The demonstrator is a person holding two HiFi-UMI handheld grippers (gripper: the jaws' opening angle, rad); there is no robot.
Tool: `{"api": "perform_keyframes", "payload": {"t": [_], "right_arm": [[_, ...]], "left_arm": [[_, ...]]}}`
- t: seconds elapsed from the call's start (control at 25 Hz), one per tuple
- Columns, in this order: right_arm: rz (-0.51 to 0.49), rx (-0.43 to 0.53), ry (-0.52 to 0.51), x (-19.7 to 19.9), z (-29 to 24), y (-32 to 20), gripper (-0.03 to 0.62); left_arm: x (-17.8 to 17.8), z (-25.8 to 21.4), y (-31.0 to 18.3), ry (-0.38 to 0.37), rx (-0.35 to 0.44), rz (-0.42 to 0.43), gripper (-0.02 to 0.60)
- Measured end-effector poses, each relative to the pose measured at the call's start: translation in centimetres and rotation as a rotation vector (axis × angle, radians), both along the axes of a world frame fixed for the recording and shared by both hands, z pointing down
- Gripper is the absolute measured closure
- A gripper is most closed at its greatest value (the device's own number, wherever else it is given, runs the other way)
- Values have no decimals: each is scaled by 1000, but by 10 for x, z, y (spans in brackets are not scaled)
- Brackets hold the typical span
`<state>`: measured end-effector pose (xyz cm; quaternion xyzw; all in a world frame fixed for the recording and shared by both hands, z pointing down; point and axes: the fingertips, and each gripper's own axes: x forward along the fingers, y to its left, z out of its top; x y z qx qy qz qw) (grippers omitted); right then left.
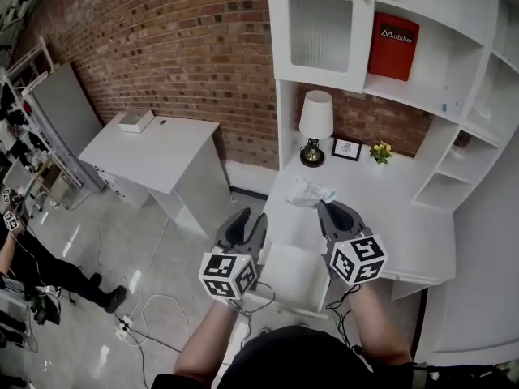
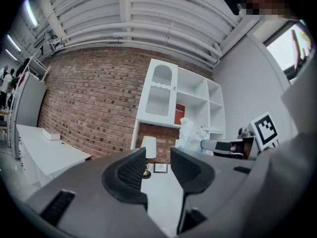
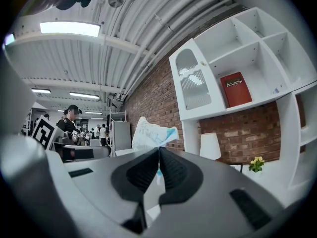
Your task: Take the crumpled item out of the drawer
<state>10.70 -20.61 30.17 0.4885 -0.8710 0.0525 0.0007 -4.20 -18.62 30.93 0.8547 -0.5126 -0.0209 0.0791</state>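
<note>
The main part looks done: the crumpled item (image 1: 310, 191) is out of the drawer (image 1: 293, 274) and off every surface, pinched at the tips of the right tool (image 1: 331, 209). In the right gripper view the pads are pressed together with only a thin fold of the white and blue material between them (most of the wad sticks up past the tips). From the head view the item hangs above the desk (image 1: 405, 233) near its left edge, beyond the drawer and short of the lamp (image 1: 315, 126).

What seems left is to set the item down somewhere, probably on the desk top, and perhaps to push the drawer shut, since it stands pulled out at the desk's front left corner. I cannot see the whole of its inside.

The left tool (image 1: 247, 222) is spread and holds nothing; its view shows bare desk between the pads. It hangs just left of the drawer, beside the right tool.

Both forearms reach forward from the lower edge, tools side by side and pointing about level toward the shelves, marker cubes up.
</note>
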Motion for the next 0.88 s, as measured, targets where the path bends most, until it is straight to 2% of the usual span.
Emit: {"api": "perform_keyframes", "payload": {"t": [0.88], "right_arm": [[25, -46, 38, -24, 18, -2, 587]], "left_arm": [[-30, 19, -8, 50, -48, 9, 430]]}}
